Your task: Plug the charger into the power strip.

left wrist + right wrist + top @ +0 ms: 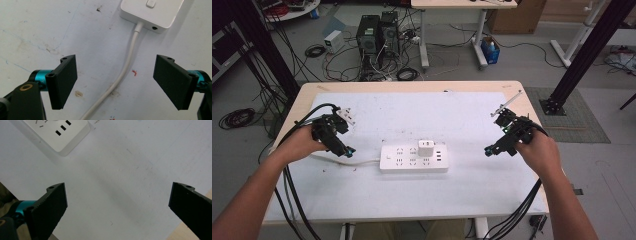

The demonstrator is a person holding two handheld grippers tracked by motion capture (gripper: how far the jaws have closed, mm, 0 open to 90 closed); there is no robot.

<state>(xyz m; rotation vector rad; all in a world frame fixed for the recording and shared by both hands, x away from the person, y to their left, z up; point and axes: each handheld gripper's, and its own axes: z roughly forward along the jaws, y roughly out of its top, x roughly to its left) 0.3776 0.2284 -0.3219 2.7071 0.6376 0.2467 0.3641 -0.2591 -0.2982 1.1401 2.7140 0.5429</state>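
A white power strip [413, 158] lies in the middle of the white mat, with a white charger block [426, 148] plugged into its top. Its white cable [357, 161] runs off to the left. My left gripper [346, 151] hovers left of the strip over that cable, open; the cable [125, 71] passes between the jaws without touching them, and the strip's end [150, 13] lies ahead. My right gripper [490, 149] is to the right of the strip, open and empty, with the strip's corner [60, 135] at the upper left of its view.
The white mat [462, 120] covers most of the wooden table [307, 92]. A small white plug [346, 116] lies at the back left, a thin metal tool [507, 105] at the back right. Computers, cables and a black frame stand on the floor beyond.
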